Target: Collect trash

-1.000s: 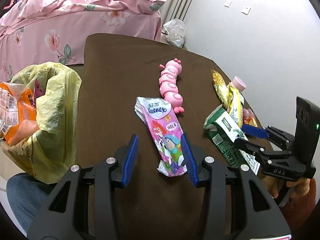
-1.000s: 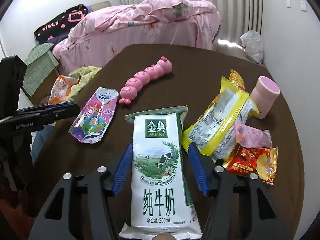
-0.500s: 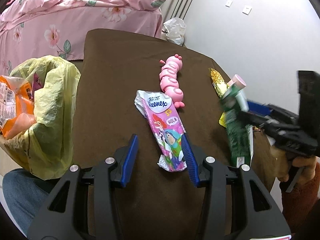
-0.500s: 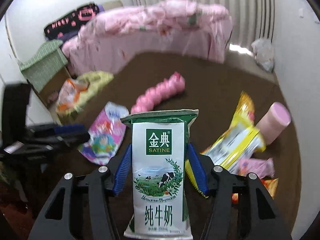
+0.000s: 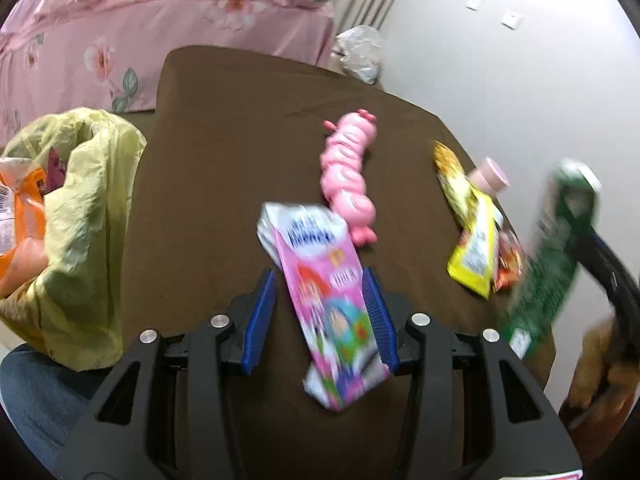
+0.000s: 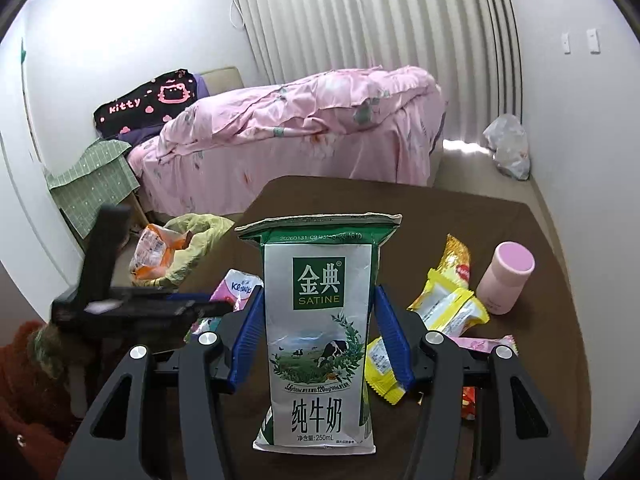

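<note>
My right gripper [image 6: 320, 336] is shut on a green and silver milk carton [image 6: 320, 336] and holds it upright above the brown table [image 6: 460, 216]; the carton shows blurred at the right of the left wrist view [image 5: 556, 256]. My left gripper [image 5: 320, 320] is open, its fingers on either side of a pink Kleenex tissue pack [image 5: 328, 304] that lies on the table [image 5: 224, 140]; the right finger touches the pack's edge. A yellow trash bag [image 5: 80, 220] with an orange wrapper inside hangs at the table's left edge and also shows in the right wrist view [image 6: 192, 240].
A pink caterpillar toy [image 5: 352, 176] lies beyond the tissue pack. Yellow snack wrappers [image 6: 448, 300], a red wrapper [image 5: 510, 264] and a pink cup [image 6: 508, 276] sit on the right of the table. A pink bed [image 6: 300, 140] stands behind.
My right gripper has lifted the milk carton off the table and raised it upright. My left gripper has moved forward around the tissue pack, still open.
</note>
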`<state>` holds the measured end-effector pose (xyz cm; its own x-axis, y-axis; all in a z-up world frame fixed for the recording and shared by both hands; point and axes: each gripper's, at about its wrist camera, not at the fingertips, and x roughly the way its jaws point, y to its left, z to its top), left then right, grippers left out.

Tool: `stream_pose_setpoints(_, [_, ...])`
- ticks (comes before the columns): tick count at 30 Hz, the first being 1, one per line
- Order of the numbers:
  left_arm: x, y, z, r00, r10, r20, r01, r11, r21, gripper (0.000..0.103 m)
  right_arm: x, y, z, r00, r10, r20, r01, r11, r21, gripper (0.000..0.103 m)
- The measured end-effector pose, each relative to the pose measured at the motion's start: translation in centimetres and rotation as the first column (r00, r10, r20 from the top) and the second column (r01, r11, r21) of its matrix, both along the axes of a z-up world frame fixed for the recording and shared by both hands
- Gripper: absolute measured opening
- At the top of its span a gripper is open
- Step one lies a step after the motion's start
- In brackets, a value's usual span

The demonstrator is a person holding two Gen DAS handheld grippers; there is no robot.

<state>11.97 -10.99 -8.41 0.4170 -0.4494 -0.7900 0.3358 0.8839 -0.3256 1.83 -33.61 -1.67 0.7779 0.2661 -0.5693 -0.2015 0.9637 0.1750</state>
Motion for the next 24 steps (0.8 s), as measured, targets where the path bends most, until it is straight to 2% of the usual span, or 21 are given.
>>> stream_pose_setpoints(1, [0.7,-0.1,-0.2,1.000,0.005,-0.025,-0.006,1.000,-0.009,0.040,0.0,0.0,0.0,1.000,-0.002,0.001,0.002,1.000,-0.004,0.052])
stream_pose_setpoints(3, [1.6,-0.3,-0.5,0.998,-0.005,-0.055,0.004,1.000,-0.023,0.010,-0.1,-0.1,-0.1,1.000,-0.002,-0.005,0.002,1.000,0.002,0.052])
stream_pose_setpoints(4, [1.9,-0.4,-0.4,0.998,-0.009,-0.057,0.008,1.000,-0.018,0.006,-0.1,-0.1,-0.1,1.000,-0.003,-0.006,0.003,1.000,0.005,0.052])
stream_pose_setpoints(6, [1.5,-0.3,0.3,0.999,-0.011,-0.033,0.011,1.000,-0.021,0.004,-0.3,0.0,0.1,1.000,-0.003,0.002,0.003,1.000,0.004,0.052])
stream_pose_setpoints(9, [0.0,0.1,2.6,0.998,-0.023,0.064,0.024,1.000,-0.014,0.004,-0.4,0.3,0.6,1.000,-0.002,0.019,0.002,1.000,0.003,0.052])
stream_pose_setpoints(11, [-1.1,0.9,4.5,0.990,-0.018,0.141,0.018,1.000,-0.001,0.004,-0.4,0.5,1.0,1.000,0.002,0.029,-0.002,1.000,0.010,0.052])
stream_pose_setpoints(16, [-2.6,3.2,8.2,0.965,0.018,0.261,-0.014,1.000,-0.018,0.004,-0.5,1.9,2.5,0.998,0.018,0.066,-0.018,1.000,0.008,0.052])
stream_pose_setpoints(24, [-3.6,9.0,11.0,0.920,0.147,0.364,-0.132,0.989,-0.066,0.004,0.2,5.0,5.6,0.991,0.042,0.130,-0.047,0.998,0.037,0.052])
